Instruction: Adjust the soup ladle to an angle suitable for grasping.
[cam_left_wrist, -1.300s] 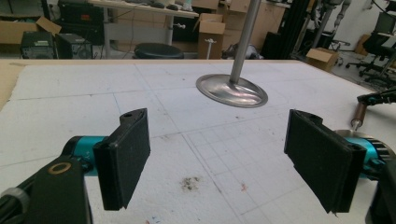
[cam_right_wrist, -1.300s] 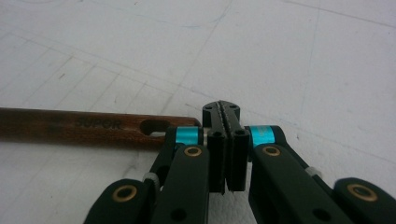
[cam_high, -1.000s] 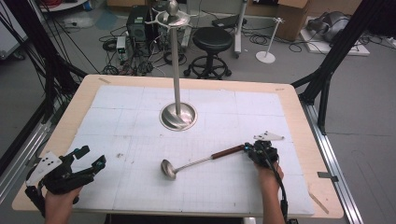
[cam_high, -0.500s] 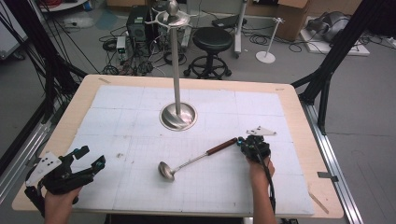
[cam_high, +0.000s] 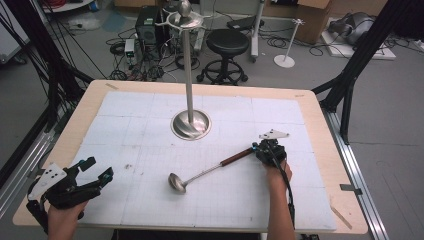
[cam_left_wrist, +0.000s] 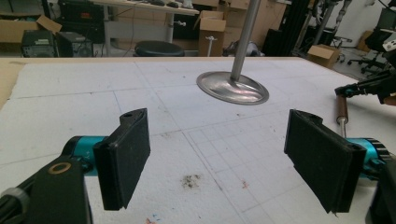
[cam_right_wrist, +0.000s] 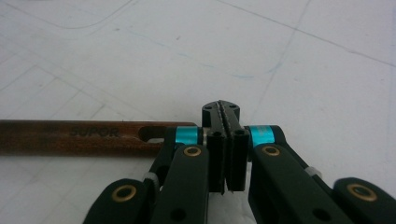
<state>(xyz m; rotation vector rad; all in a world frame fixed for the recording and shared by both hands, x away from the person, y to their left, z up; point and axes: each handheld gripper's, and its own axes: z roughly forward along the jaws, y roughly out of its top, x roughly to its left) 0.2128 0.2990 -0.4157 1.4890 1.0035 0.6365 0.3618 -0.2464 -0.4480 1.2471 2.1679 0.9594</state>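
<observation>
The ladle (cam_high: 207, 172) is seen lying flat on the desk (cam_high: 310, 107), its bowl pointing toward seven o'clock and its brown wooden handle toward two o'clock, well apart from the metal stand (cam_high: 190, 122) at twelve o'clock. The right gripper (cam_high: 266, 151) is placed at the handle's end; in the right gripper view its jaws are pressed together, and whether the tip of the handle is pinched between them cannot be told. The left gripper (cam_high: 92, 172) is held at eight o'clock with its jaws spread wide around nothing. The ladle is judged not yet lifted; carrying it to the stand and hanging it there would remain.
</observation>
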